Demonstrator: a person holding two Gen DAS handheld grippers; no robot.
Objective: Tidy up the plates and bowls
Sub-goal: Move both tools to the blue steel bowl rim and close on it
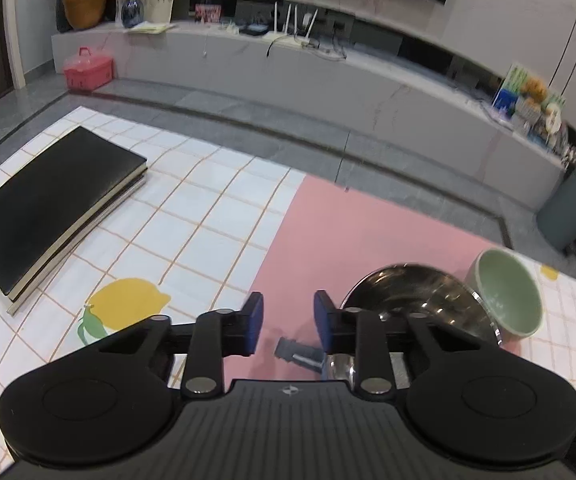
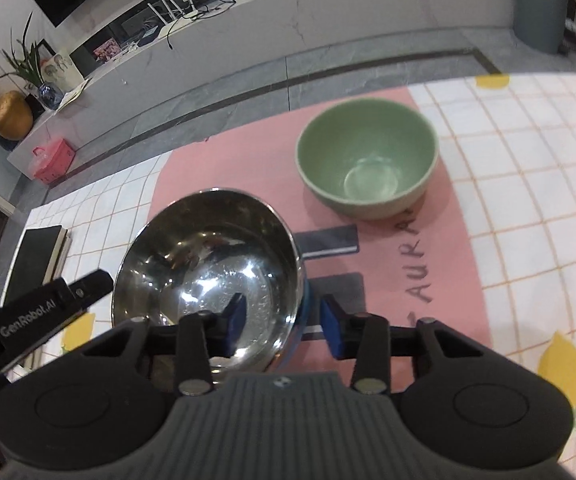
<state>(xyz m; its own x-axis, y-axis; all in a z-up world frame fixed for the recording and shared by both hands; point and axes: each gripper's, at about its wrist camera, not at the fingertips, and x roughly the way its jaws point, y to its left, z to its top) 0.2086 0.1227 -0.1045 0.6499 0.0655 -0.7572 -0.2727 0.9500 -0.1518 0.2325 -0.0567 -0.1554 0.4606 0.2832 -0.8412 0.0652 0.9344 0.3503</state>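
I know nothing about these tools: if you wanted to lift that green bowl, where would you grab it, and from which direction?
Probably by the rim, coming from above. The green bowl stands upright and empty on the pink mat, so one finger of a hand-held gripper can dip inside and one stay outside, pinching the thin wall. Its near-right edge looks best: the steel bowl crowds the near-left side, while the rest stands free.

Steel bowl (image 2: 208, 264): mirror silver; ceramic bowl (image 2: 368, 160): pale green; mat (image 2: 248, 152): pink; tablecloth (image 2: 528, 200): white grid, yellow lemons.
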